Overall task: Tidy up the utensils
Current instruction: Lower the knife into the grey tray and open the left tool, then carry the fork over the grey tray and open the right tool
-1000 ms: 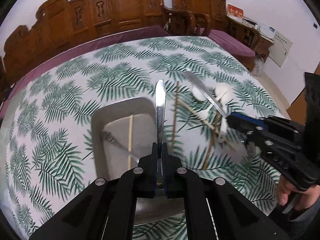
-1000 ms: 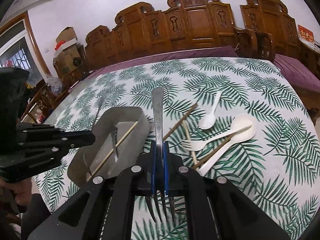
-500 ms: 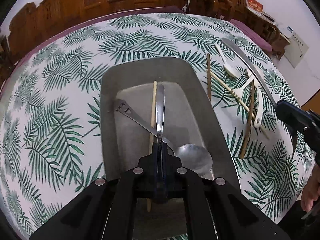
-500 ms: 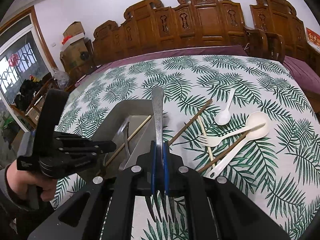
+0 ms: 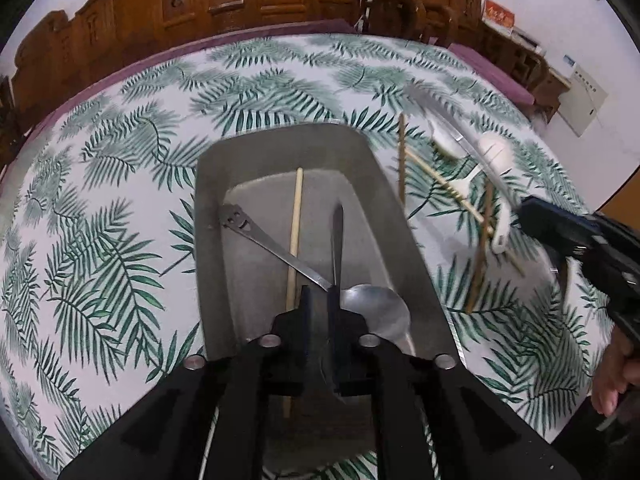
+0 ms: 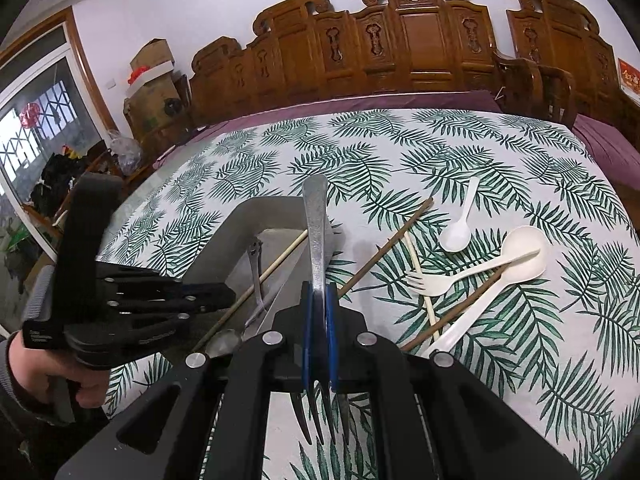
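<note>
A grey metal tray [image 5: 384, 184] [image 6: 240, 232] on the leaf-print table holds a metal spoon [image 5: 372, 312] and a pale chopstick [image 5: 295, 232]. My left gripper [image 5: 319, 300] hangs over the tray with its jaws slightly apart; a metal knife [image 5: 337, 240] leans on the right finger and tilts into the tray. My right gripper [image 6: 319, 300] is shut on a metal fork [image 6: 316, 224], handle forward, tines toward the camera, at the tray's right edge. It shows blurred in the left wrist view [image 5: 560, 236].
To the right of the tray lie white plastic spoons [image 6: 458, 232] [image 6: 520, 256], a white plastic fork [image 6: 432, 284], brown chopsticks [image 6: 384, 248] and a pale chopstick [image 6: 420, 276]. Carved wooden chairs [image 6: 416, 48] line the far side of the table.
My left gripper has come down over the tray and its jaws have parted, so the knife has slipped and tilts into the tray. My right gripper still holds the fork beside the tray.
</note>
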Motion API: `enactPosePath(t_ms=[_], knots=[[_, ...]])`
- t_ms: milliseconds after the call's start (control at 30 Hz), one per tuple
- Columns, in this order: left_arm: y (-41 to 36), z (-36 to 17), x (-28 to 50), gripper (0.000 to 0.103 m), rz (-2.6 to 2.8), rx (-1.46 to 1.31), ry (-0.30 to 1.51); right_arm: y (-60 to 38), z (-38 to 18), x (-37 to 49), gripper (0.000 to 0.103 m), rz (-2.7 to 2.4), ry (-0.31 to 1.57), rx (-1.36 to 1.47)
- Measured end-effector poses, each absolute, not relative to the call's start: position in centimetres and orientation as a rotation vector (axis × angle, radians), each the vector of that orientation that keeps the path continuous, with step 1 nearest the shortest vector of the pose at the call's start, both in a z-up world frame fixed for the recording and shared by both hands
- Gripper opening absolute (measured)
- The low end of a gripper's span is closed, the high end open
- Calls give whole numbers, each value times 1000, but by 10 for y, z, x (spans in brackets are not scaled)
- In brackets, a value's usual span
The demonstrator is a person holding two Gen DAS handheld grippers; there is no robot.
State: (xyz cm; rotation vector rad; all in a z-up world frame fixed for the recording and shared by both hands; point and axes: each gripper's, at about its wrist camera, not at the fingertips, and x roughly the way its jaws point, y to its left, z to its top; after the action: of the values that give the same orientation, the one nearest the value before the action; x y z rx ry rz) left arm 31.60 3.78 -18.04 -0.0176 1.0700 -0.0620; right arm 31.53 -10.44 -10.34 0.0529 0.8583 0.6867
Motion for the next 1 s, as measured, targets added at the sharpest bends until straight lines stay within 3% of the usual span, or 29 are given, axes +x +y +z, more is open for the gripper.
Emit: enactPosePath(t_ms=[167,300,367,433,600,667,1000], knots=[[39,-160,292,33,-68,4,1001,-104,-102,313,8,692,855,47],[46,-150,271,41,-54,-7,964,-104,-101,311,8,695,851,48],[52,-145,263,58,-49,-27,942,-103,-99,309,8,697,848,48],[58,-141,256,64,-42,-29,916,-102,-97,307,8,699,844,46],[70,-135,247,66,-22,-21,874,-93,-94,300,8,715,841,42],[77,-133,245,74,-14,-25,849,-88,-93,297,8,724,841,40],[109,-142,239,75,14,-68,802,-55,-93,298,8,772,873,82]])
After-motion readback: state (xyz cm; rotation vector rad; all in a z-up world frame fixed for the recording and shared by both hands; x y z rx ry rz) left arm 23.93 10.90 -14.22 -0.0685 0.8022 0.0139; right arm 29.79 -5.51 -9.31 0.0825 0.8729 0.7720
